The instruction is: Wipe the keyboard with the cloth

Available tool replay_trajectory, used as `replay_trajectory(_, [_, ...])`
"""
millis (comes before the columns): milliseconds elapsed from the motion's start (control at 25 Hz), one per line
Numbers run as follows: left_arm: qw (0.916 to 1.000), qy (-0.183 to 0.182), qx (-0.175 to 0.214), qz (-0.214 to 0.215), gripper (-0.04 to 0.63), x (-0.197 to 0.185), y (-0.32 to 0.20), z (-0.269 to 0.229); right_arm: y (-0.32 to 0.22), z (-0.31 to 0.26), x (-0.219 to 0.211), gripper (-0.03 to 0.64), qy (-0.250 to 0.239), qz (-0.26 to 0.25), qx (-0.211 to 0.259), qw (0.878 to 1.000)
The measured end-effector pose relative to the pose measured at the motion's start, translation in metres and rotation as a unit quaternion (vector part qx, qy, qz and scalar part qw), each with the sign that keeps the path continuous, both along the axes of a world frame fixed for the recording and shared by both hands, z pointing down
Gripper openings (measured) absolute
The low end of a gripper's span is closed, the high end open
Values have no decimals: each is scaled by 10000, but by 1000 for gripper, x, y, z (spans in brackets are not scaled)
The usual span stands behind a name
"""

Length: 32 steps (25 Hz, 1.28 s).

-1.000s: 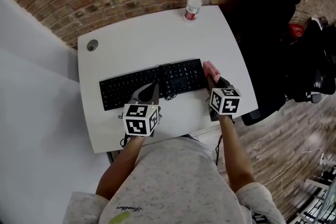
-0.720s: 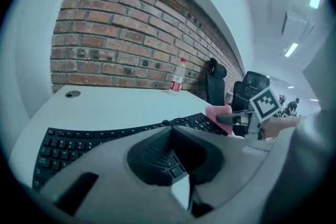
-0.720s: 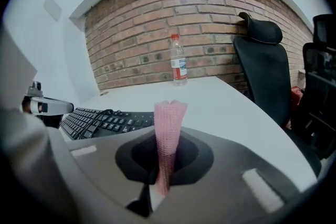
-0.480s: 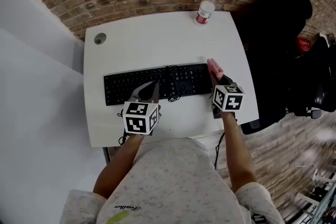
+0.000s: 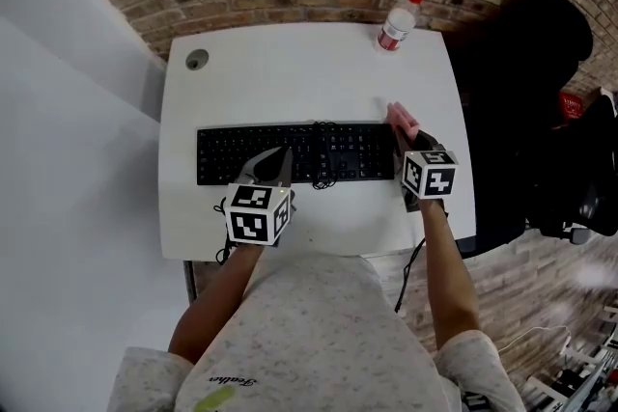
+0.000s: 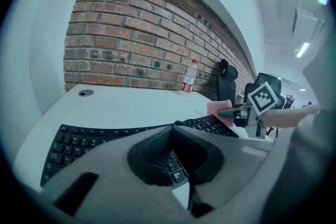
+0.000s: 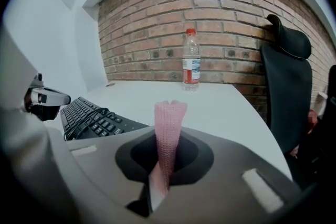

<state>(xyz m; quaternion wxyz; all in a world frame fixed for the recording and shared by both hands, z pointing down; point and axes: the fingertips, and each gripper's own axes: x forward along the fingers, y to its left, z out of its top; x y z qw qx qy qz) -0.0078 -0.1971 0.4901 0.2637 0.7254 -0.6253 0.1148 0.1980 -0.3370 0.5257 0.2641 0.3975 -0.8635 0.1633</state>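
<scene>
Right tool [image 7: 160, 173] clenched on the pink cloth [image 7: 169, 128], which stands upright between the jaws. It has barely shifted in the last second and still sits at the 3 o'clock end of the keyboard [image 5: 290, 152], over bare tabletop [image 5: 290, 72]. Wiping probably not begun. Left tool [image 5: 273, 165] clenched and empty, over the keyboard's 6 o'clock edge. Both forearms reach toward 12 o'clock.

Keyboard [image 5: 290, 152] on desk [image 5: 290, 72] near front, bottle [image 5: 396, 26] at far-right corner

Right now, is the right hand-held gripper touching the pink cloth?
Touching. The right gripper view shows the right hand-held gripper with its jaws pinched on the pink cloth, which sticks up between them.
</scene>
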Motion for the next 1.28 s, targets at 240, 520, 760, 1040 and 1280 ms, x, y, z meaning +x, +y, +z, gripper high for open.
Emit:
replay_trajectory(240, [9998, -5, -35, -183, -8, -3, 1, 3, -10, -1, -11, 25, 421, -750, 110, 9962])
replay_trajectory(520, [9992, 15, -63, -393, -8, -7, 2, 5, -35, -17, -15, 25, 1546, -1543, 808, 9725])
replay_trajectory(760, [9983, 36, -101, -571, -8, -11, 4, 8, -26, -10, -28, 25, 1802, -2461, 820, 9488])
replay_trajectory(1040, [9968, 43, -122, -786, -8, -18, 9, 10, -5, -6, -53, 25, 1358, -3240, 486, 9350])
replay_trajectory(1280, [9956, 54, -159, -923, -8, -24, 16, 13, 8, -2, -76, 25, 1226, -3634, 190, 9233])
